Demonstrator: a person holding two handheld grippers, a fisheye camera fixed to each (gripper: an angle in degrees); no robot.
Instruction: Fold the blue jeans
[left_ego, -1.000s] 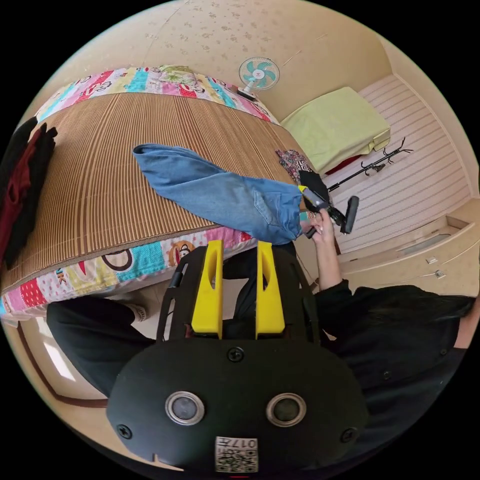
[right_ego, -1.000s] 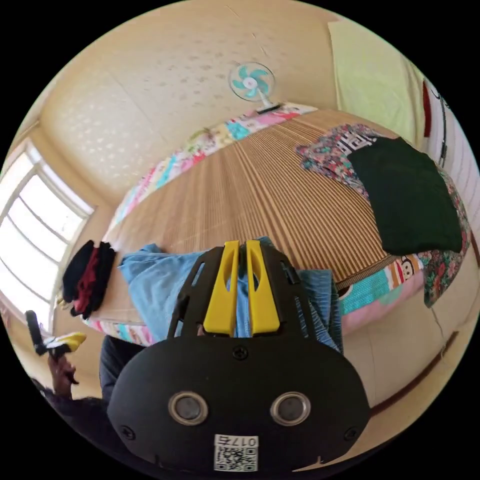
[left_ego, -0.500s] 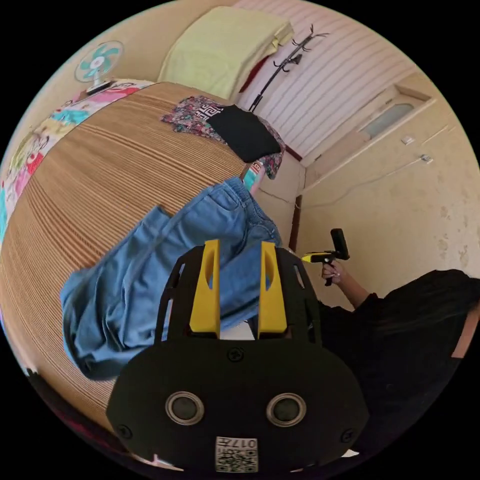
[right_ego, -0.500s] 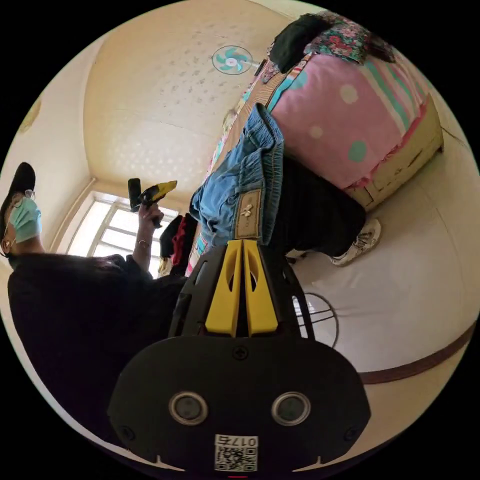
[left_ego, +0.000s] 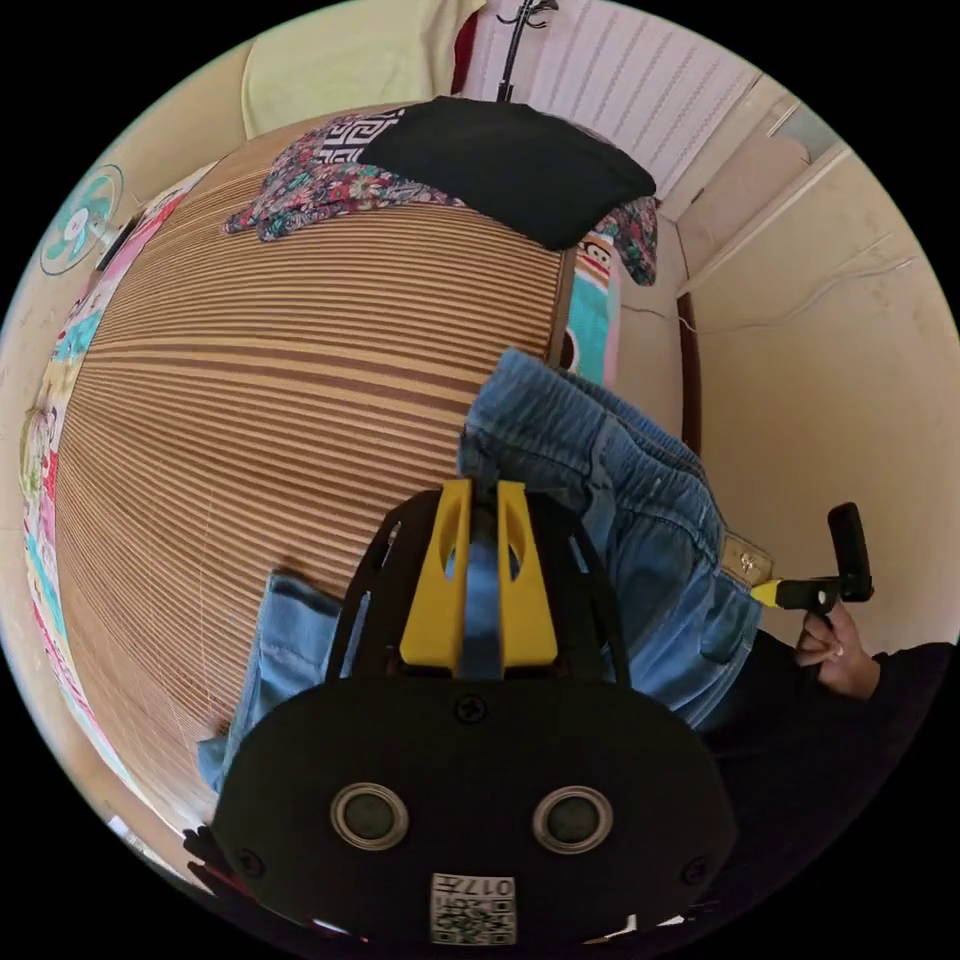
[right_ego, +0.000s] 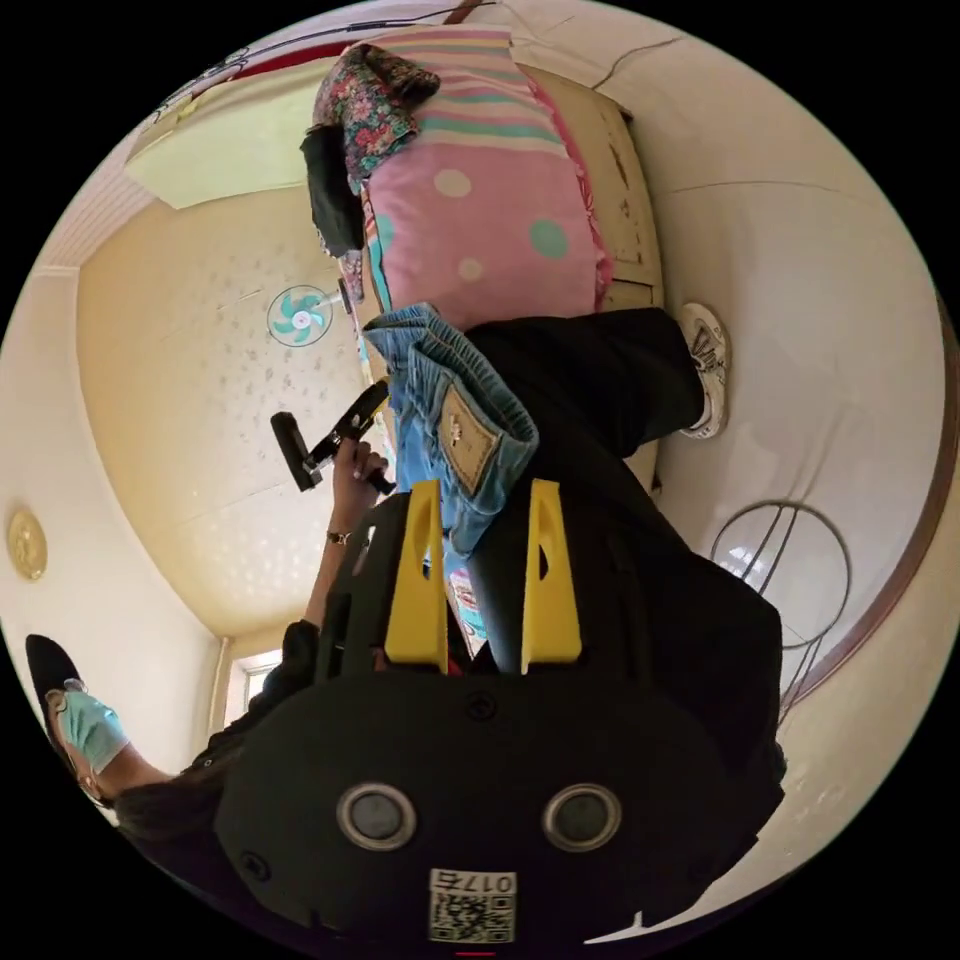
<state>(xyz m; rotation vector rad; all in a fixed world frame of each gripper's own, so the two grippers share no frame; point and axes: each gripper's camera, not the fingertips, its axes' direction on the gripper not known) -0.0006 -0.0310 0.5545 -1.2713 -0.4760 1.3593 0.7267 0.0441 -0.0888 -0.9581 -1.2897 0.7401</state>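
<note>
Left gripper, nearest in its own view: jaws now pressed together on a fold of the blue jeans, where half a second ago spread and empty. Right gripper: jaws now spread, denim lying between but unpinched, where previously closed at the waistband. Grip thus handed from right to left; probably regrasping ahead of the first fold. Jeans draped over the near edge of the bamboo mat, waistband off the edge toward the person, long axis crossing that edge, legs running back onto the mat. Beyond, a black garment on floral cloth.
</note>
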